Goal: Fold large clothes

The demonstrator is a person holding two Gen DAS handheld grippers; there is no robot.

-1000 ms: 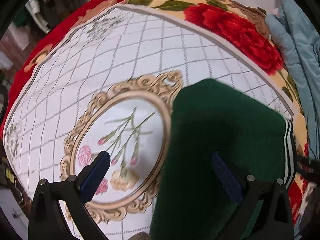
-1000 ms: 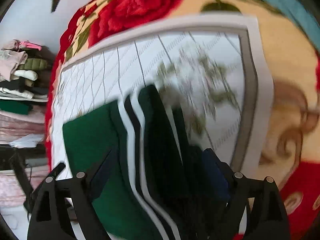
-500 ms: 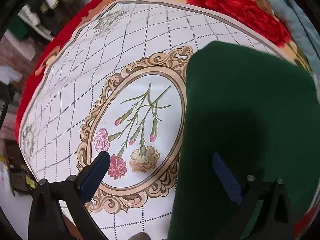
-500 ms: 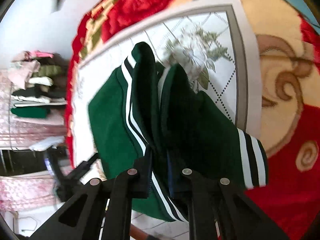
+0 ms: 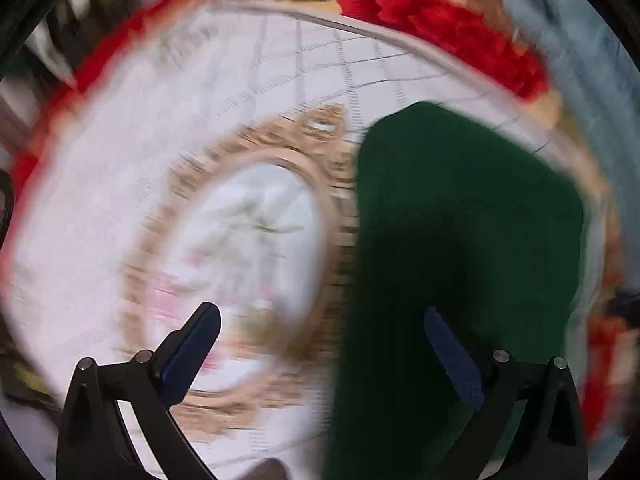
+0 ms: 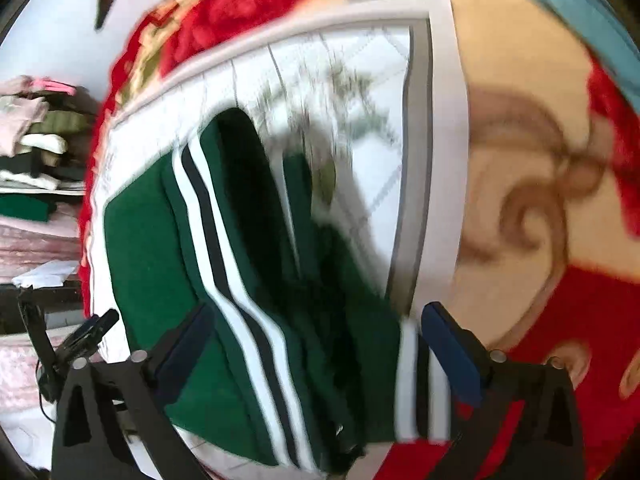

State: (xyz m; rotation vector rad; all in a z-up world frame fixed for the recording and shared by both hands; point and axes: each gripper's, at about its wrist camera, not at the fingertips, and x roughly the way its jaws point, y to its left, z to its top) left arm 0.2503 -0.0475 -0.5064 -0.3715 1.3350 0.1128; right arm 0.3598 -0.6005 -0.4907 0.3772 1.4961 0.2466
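With both tongs, left [image 5: 320,344] and right [image 6: 316,340], spread wide and holding nothing, you're between folds; next, grip the green garment's [image 6: 152,256] striped edge [image 6: 240,320] beneath your right tongs.

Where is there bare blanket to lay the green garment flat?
Free: the white lattice panel left of the green garment, around the gold oval frame. Crowded: the right side, where the light blue fabric lies past the red roses.

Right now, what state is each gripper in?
Left gripper: open, holding nothing, above the green garment.
Right gripper: open, straddling the green garment, not clamped on it.
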